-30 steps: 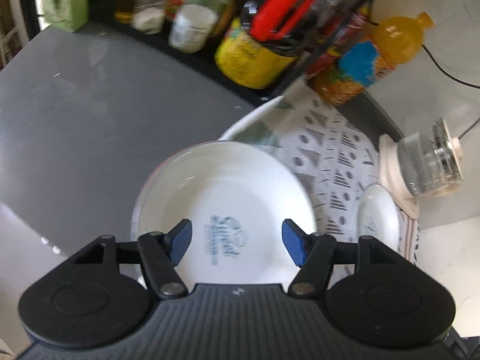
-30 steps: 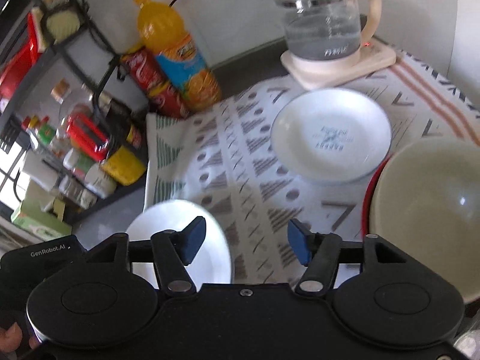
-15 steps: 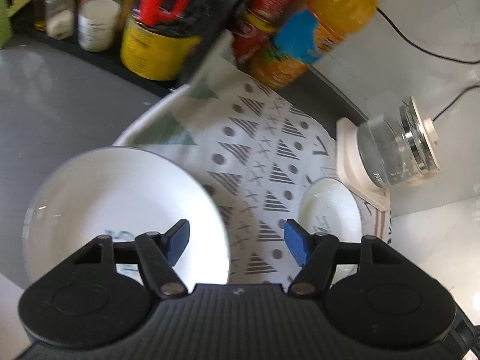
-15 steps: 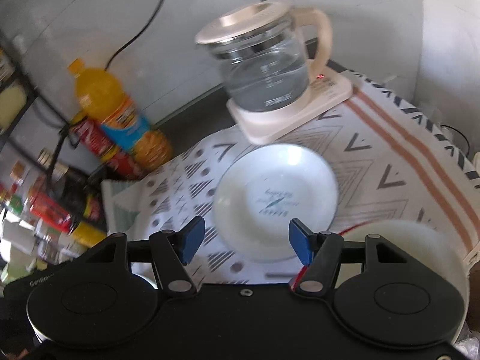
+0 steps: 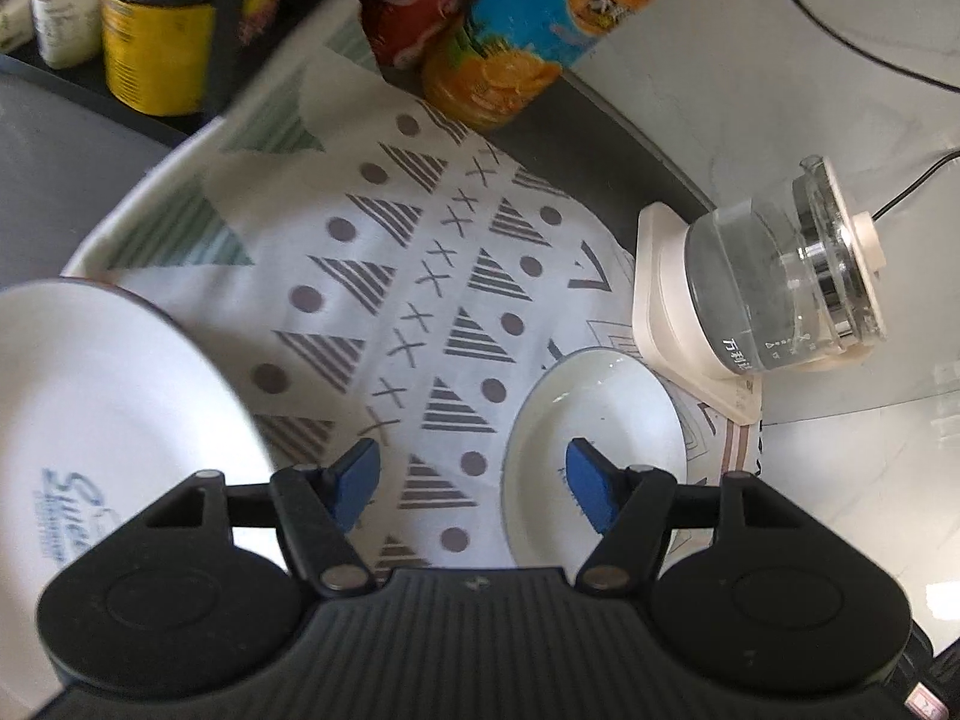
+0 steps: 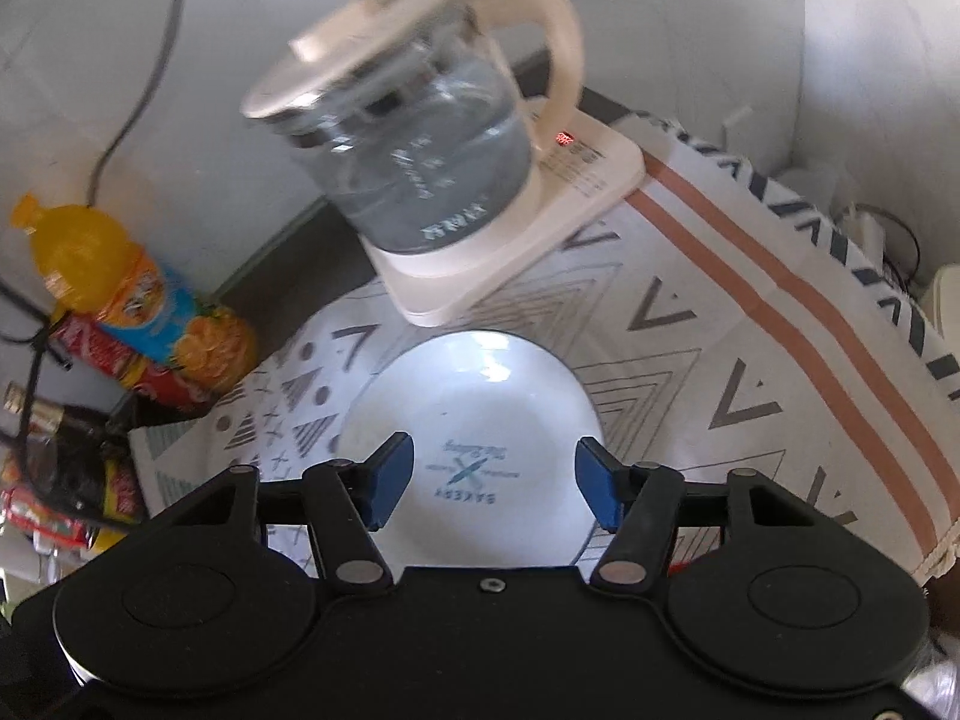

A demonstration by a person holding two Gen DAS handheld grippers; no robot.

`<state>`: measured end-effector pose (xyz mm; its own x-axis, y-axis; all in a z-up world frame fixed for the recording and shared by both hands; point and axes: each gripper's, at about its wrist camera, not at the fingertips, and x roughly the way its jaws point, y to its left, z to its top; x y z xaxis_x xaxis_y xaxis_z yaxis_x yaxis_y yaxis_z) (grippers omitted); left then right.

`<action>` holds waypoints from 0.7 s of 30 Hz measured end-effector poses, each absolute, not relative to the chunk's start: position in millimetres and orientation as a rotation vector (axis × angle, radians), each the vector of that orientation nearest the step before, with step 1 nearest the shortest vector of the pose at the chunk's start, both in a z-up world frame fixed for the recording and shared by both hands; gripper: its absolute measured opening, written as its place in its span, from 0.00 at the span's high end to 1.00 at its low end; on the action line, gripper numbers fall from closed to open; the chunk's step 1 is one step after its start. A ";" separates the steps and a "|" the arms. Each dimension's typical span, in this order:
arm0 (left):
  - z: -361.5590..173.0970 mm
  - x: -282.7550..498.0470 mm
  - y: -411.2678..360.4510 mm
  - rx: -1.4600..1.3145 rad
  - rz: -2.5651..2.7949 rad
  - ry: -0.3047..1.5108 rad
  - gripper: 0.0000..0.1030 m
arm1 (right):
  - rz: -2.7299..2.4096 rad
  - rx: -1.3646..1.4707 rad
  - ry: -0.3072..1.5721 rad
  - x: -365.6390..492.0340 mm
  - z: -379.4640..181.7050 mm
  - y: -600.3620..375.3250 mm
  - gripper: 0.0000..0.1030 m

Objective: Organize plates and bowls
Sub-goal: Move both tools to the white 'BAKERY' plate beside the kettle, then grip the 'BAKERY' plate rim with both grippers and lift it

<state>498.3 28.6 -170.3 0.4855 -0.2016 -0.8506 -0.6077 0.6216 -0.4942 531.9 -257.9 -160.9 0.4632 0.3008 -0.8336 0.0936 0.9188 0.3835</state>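
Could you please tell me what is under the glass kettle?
The glass kettle sits on its cream base, which overlaps the patterned cloth. What lies beneath the base is hidden.

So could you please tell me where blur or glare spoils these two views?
Left wrist view: the bottles at the top are smeared and the big plate is soft. Right wrist view: the kettle is motion-blurred, and glare washes out the small plate.

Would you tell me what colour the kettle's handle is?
Cream, like its lid and base; the kettle shows it best in the right wrist view.
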 end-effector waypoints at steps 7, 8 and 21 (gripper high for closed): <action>-199.5 519.2 16.7 -0.986 0.296 1.130 0.59 | 0.103 0.452 1.210 559.8 -195.5 -276.4 0.67; -204.7 521.9 14.9 -1.004 0.294 1.141 0.64 | 0.101 0.455 1.225 563.1 -198.9 -278.7 0.69; -232.7 540.4 1.0 -1.064 0.320 1.177 0.84 | 0.118 0.398 1.376 587.4 -237.4 -276.6 0.74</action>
<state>540.4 1.0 -232.7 0.4047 -0.3033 -0.8627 -0.6983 0.5067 -0.5057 587.4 -276.6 -237.4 0.2001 0.3112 -0.9290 0.1488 0.9276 0.3428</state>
